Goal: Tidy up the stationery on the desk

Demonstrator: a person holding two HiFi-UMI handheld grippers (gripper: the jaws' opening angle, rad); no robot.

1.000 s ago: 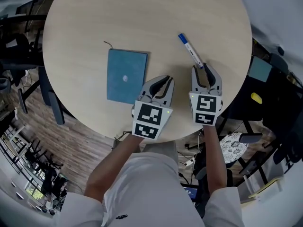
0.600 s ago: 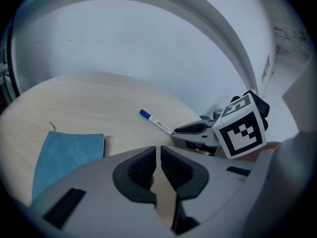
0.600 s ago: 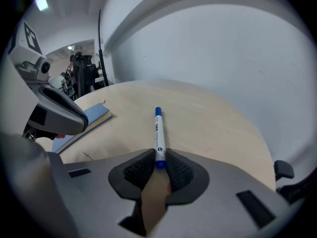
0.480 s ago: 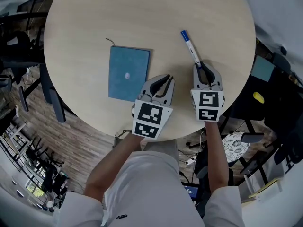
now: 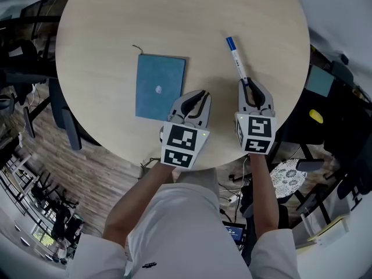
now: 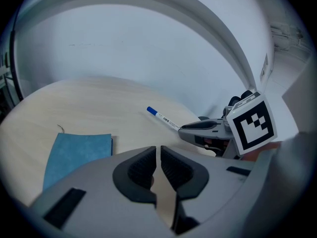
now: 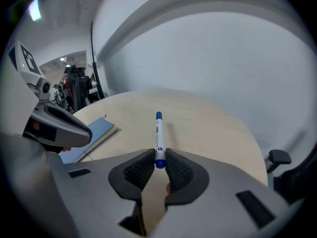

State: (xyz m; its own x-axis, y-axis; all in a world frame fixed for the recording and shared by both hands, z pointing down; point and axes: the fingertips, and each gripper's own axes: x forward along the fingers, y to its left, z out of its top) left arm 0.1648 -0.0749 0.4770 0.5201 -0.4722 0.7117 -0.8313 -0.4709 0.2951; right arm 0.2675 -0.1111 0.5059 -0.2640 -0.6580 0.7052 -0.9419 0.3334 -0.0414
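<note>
A white marker with a blue cap (image 5: 235, 60) lies on the round pale wooden table (image 5: 174, 16), pointing away from me. My right gripper (image 5: 251, 86) is shut on its near end; in the right gripper view the marker (image 7: 158, 138) sticks out forward from between the pads. A blue notebook (image 5: 160, 87) with a thin cord lies flat to the left. My left gripper (image 5: 200, 96) hovers by the notebook's near right corner, jaws shut with nothing between them (image 6: 159, 158). The left gripper view also shows the marker (image 6: 163, 118) and notebook (image 6: 74, 155).
The table's near edge runs just under both grippers. Office chairs stand around the table, one at the left (image 5: 58, 115) and dark ones at the right (image 5: 343, 115). A patterned stool (image 5: 290, 173) sits on the floor below the right arm.
The right gripper's jaws have closed on the marker's near end. Both grippers and the view shifted slightly; the notebook has not moved.
</note>
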